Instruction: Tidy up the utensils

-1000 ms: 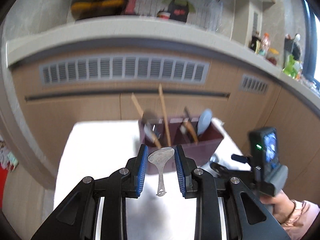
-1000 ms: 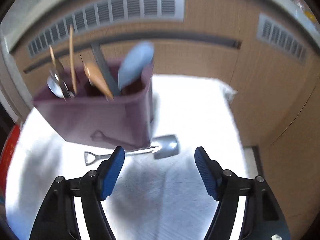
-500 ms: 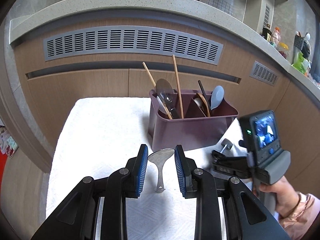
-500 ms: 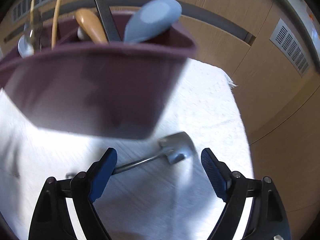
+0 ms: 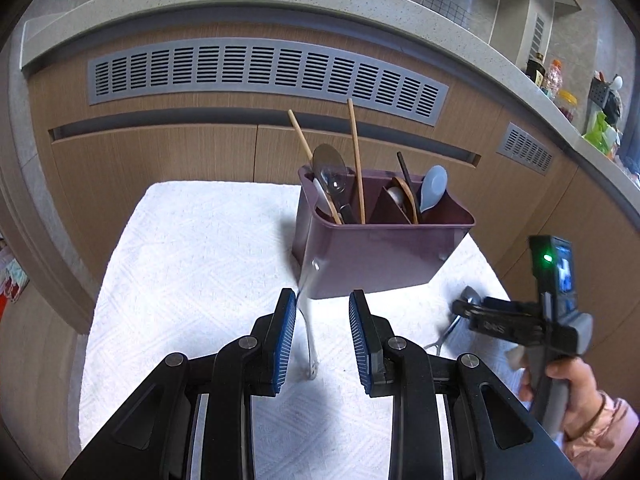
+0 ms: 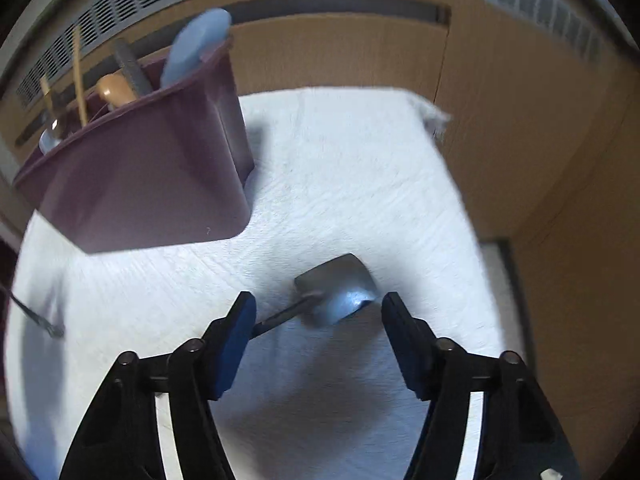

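Steel spoon (image 5: 309,332) hangs blurred between the left gripper (image 5: 322,322) pads, bowl edge-on, grip unclear. Right gripper (image 6: 316,316) jaws, just closing, stand apart over a smeared shovel-shaped scoop (image 6: 334,290) lower centre; maroon caddy (image 6: 148,184) upper left.

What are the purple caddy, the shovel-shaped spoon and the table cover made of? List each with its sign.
Purple caddy: likely molded plastic; smooth matte walls, rounded corners.
Shovel-shaped spoon: apparently polished steel; grey with a bright glint, though blurred.
Table cover: looks like white quilted paper or cloth; embossed diamond texture, frayed corner.
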